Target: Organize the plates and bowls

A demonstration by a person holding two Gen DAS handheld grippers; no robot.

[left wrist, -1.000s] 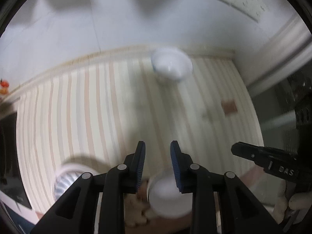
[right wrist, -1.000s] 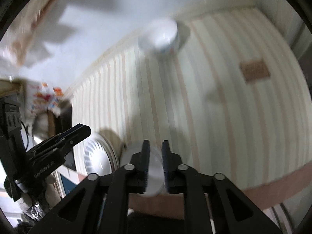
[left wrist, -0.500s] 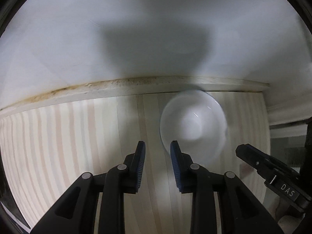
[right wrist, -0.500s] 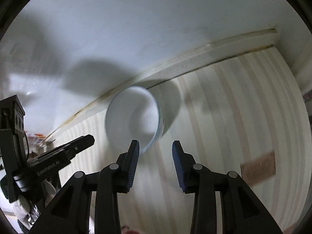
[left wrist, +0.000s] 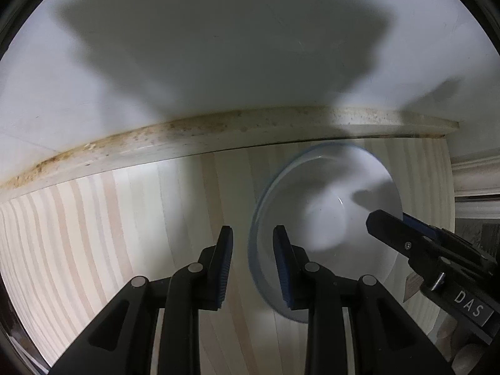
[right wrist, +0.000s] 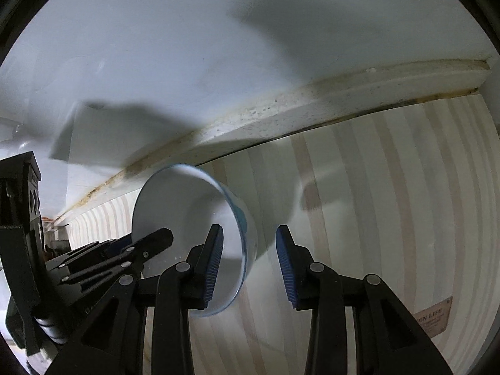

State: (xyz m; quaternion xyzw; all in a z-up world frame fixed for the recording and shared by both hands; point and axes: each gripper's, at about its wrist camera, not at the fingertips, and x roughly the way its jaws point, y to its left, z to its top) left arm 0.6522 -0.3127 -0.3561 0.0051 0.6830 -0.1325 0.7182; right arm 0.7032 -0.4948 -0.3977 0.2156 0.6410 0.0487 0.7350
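Note:
A white bowl with a thin blue rim (left wrist: 325, 218) stands on the striped wooden counter (left wrist: 109, 234) close to the back wall. My left gripper (left wrist: 252, 265) is open and straddles the bowl's left rim, its right finger inside the bowl. My right gripper (right wrist: 249, 265) is open and straddles the bowl's right rim (right wrist: 240, 228), its left finger inside the bowl. Each gripper shows in the other's view: the right one (left wrist: 415, 243) and the left one (right wrist: 125, 253).
A stained white moulding strip (left wrist: 218, 134) runs where the counter meets the white wall (left wrist: 218, 47). A small brown label (right wrist: 434, 318) lies on the counter at the right. The counter ends at a white corner trim (left wrist: 475, 181) on the right.
Both grippers have moved forward and down onto the bowl, from above the front of the counter to its rim. The right gripper opened from nearly shut.

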